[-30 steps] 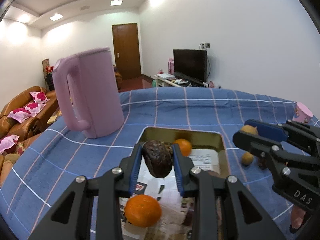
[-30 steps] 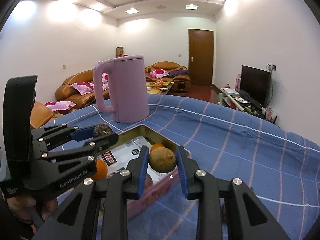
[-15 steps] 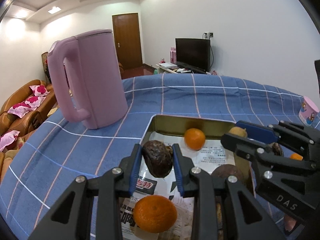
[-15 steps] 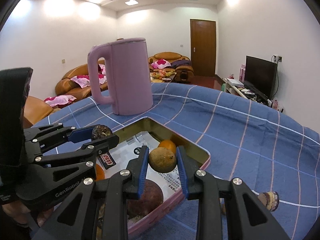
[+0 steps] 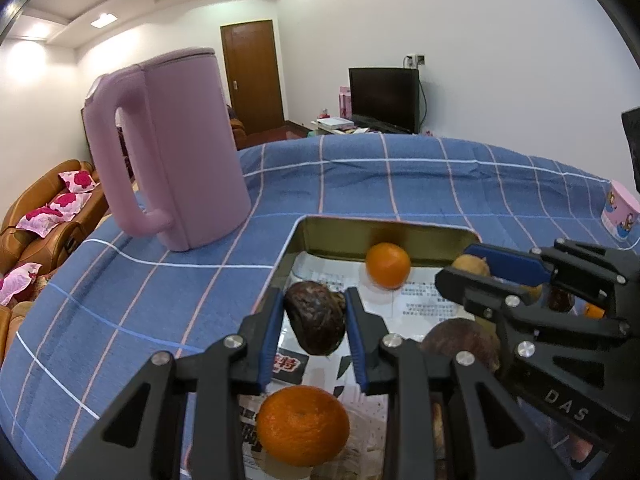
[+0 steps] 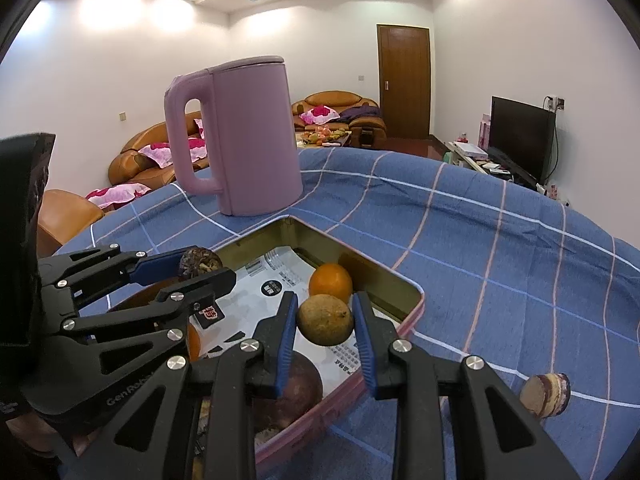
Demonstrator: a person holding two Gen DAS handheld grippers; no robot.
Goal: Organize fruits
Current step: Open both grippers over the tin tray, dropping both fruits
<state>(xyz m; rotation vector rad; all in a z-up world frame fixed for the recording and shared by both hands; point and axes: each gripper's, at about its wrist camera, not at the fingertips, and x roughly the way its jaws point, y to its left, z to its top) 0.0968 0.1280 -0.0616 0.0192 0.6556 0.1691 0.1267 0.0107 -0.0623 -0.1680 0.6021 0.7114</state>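
My left gripper [image 5: 314, 322] is shut on a dark wrinkled fruit [image 5: 314, 322] and holds it above the open tin box [image 5: 360, 232]. My right gripper [image 6: 325, 320] is shut on a brownish-yellow round fruit [image 6: 325, 320] above the same tin box [image 6: 400, 280]. The box holds an orange [image 5: 388, 265] near its far wall, another orange [image 5: 303, 424] near me, and a brown-purple fruit [image 5: 460, 342]. Each gripper shows in the other's view: the right one [image 5: 472, 270], the left one [image 6: 200, 266].
A tall pink kettle [image 5: 168, 144] stands on the blue checked tablecloth [image 5: 380, 180] left of and behind the box. A small brown fruit [image 6: 544, 394] lies on the cloth right of the box. A pink cup [image 5: 620, 216] sits at the far right.
Both grippers have moved forward over the tin box, each still holding its fruit. The kettle and box look nearer.
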